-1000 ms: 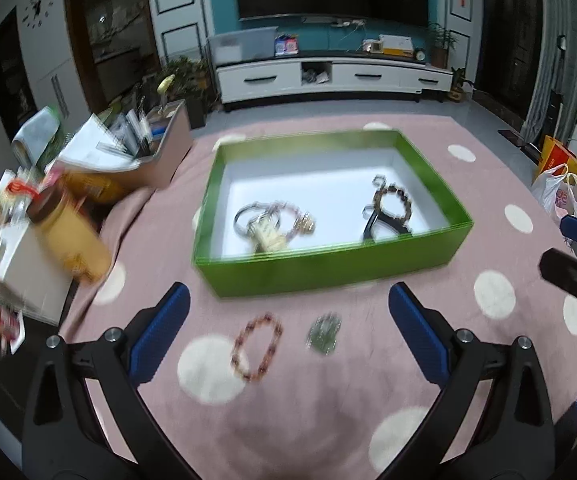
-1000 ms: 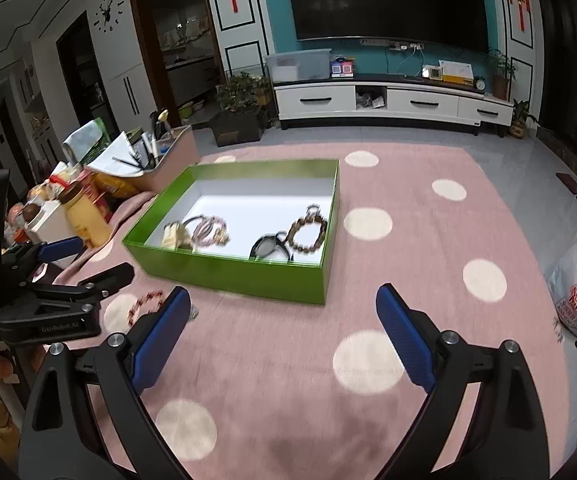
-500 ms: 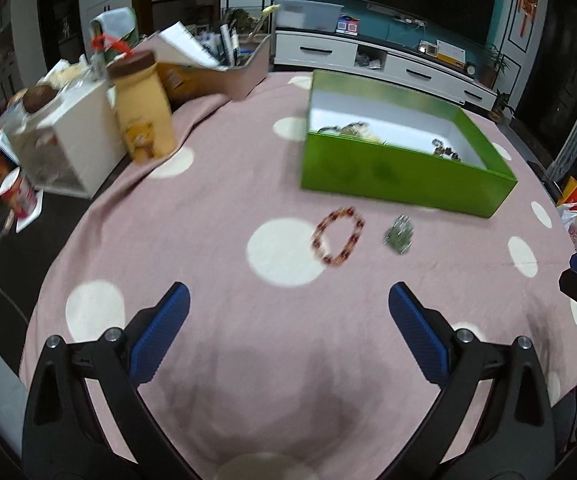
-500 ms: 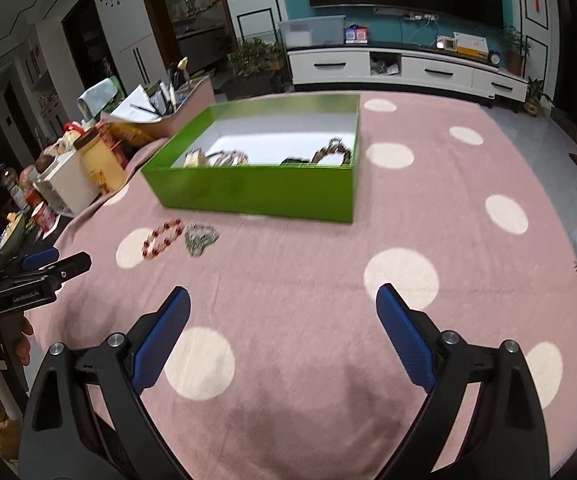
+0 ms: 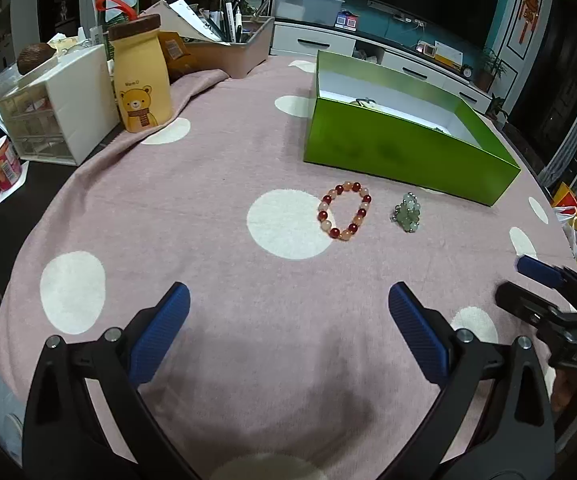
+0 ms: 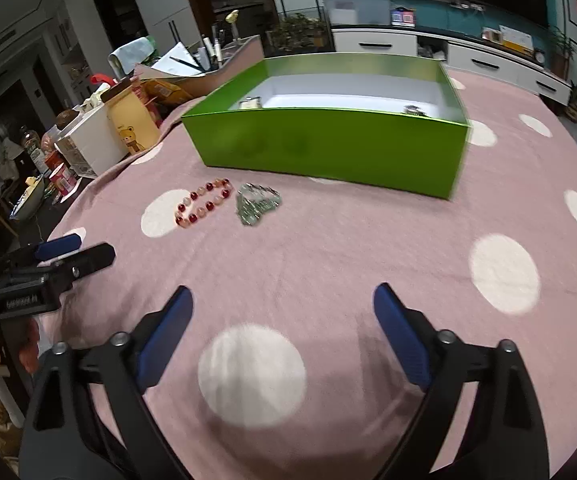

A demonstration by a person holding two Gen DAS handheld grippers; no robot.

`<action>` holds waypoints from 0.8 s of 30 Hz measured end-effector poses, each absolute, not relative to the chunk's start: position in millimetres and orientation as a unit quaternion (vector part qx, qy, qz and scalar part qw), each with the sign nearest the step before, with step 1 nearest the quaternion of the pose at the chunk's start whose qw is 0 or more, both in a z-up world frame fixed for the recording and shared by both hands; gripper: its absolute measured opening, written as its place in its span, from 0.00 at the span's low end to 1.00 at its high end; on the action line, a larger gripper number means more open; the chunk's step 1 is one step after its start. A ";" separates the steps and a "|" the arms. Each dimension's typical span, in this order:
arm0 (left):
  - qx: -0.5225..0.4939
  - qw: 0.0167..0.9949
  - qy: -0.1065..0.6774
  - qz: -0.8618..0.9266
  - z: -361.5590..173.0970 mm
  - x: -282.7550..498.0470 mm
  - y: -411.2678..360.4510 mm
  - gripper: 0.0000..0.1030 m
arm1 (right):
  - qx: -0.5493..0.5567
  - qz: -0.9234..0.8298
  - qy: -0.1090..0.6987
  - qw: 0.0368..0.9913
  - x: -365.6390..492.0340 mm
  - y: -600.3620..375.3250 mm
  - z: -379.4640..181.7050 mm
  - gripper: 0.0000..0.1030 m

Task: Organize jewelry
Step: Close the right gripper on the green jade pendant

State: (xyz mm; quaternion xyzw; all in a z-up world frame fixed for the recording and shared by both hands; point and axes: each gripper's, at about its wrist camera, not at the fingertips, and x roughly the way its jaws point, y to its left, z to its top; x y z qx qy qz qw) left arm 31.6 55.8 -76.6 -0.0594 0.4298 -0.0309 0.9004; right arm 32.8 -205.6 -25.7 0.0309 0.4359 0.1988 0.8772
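A red and pink bead bracelet [image 5: 345, 211] [image 6: 204, 201] lies on the pink dotted cloth in front of the green box [image 5: 404, 151] [image 6: 328, 148]. Beside it sits a pale green bead piece [image 5: 407, 213] [image 6: 257, 202]. The box holds other jewelry, mostly hidden by its wall. My left gripper [image 5: 288, 324] hovers open over the cloth, well short of the bracelet, with nothing between its fingers. My right gripper [image 6: 284, 328] is also over bare cloth, its jaws wide and closing, nothing between them. Each gripper shows at the edge of the other's view [image 5: 540, 280] [image 6: 68, 252].
At the far left stand a yellow bear bottle [image 5: 141, 76], a white drawer unit [image 5: 60, 104], a red cup [image 5: 2, 162] and a tray of pens and papers [image 5: 228, 46]. The cloth-covered table's edge curves off at the left and right. A TV cabinet stands behind.
Both grippers have drawn back from the box and sunk toward the cloth. The box now looks farther and seen side-on. The right jaws have narrowed a little.
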 end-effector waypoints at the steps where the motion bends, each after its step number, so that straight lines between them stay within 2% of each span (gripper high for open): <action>1: -0.059 0.900 0.430 -0.031 -77.2 32.7 55.4 0.98 | 0.030 0.205 0.436 0.876 37.7 -201.5 -27.5 0.80; 5: -0.060 0.900 0.430 -0.035 -79.2 38.1 56.1 0.98 | 0.013 0.218 0.437 0.872 60.8 -182.2 -35.6 0.65; 14: -0.062 0.900 0.429 -0.045 -83.2 53.0 58.7 0.93 | -0.043 0.227 0.447 0.864 104.5 -140.8 -51.0 0.41; 16: -0.062 0.900 0.429 -0.049 -83.7 56.5 57.8 0.92 | -0.062 0.222 0.442 0.867 109.5 -135.0 -52.9 0.31; 18: -0.062 0.900 0.429 -0.057 -83.7 61.5 55.0 0.88 | -0.071 0.221 0.441 0.867 113.2 -133.1 -52.9 0.26; 22: -0.066 0.898 0.430 -0.067 -85.7 70.6 49.3 0.78 | -0.064 0.211 0.440 0.871 115.4 -141.6 -53.4 0.23; 23: -0.067 0.897 0.431 -0.069 -85.9 73.3 48.4 0.77 | -0.053 0.211 0.438 0.872 114.8 -146.9 -52.5 0.11; 24: -0.068 0.897 0.431 -0.072 -86.6 76.6 46.3 0.74 | -0.045 0.211 0.434 0.875 113.4 -150.5 -50.2 0.09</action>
